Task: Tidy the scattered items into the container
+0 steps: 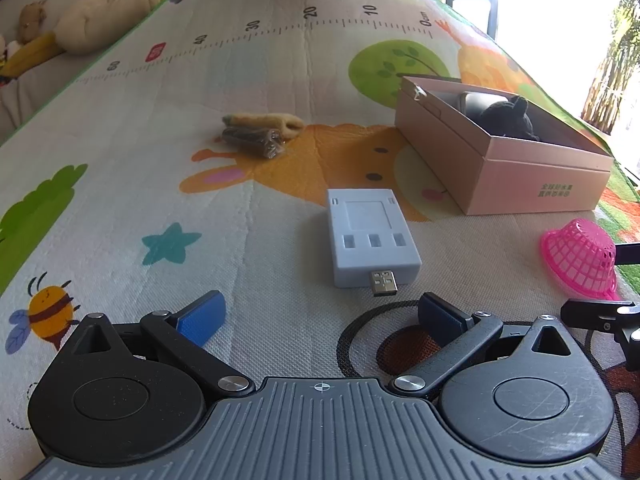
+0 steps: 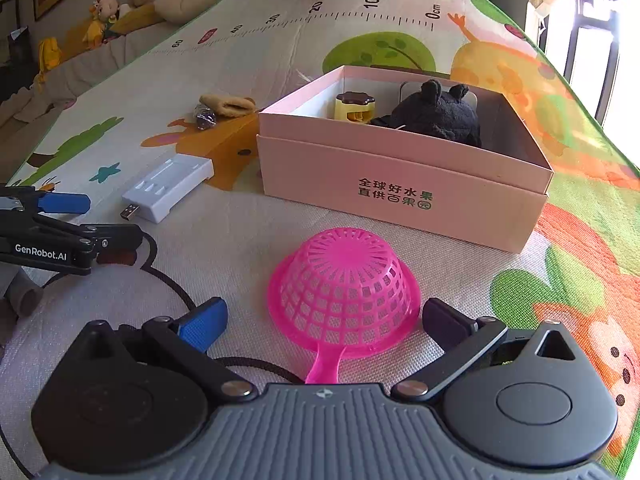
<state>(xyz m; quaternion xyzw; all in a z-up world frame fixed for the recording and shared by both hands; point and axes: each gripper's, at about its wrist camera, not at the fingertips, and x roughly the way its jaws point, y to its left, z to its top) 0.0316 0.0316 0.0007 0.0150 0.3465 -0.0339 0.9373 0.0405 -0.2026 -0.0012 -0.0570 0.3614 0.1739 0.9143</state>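
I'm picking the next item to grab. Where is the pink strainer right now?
The pink strainer lies upside down on the play mat, directly ahead of the open right gripper, on the near side of the pink box.

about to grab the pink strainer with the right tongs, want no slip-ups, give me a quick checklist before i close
1. Right tongs open: ok, blue pads spread wide.
2. Pink strainer between the pads: ok, it lies upside down with its rim centred between them.
3. Handle clear: ok, it points back toward the right tongs, touching nothing else.
4. Pink box open with room: ok, no lid; black plush and yellow toy leave space at the near left.
5. Left tongs out of the way: ok, open and aimed at the white USB block, off to the left.
6. Grip will hold on the thin mesh: cannot tell.
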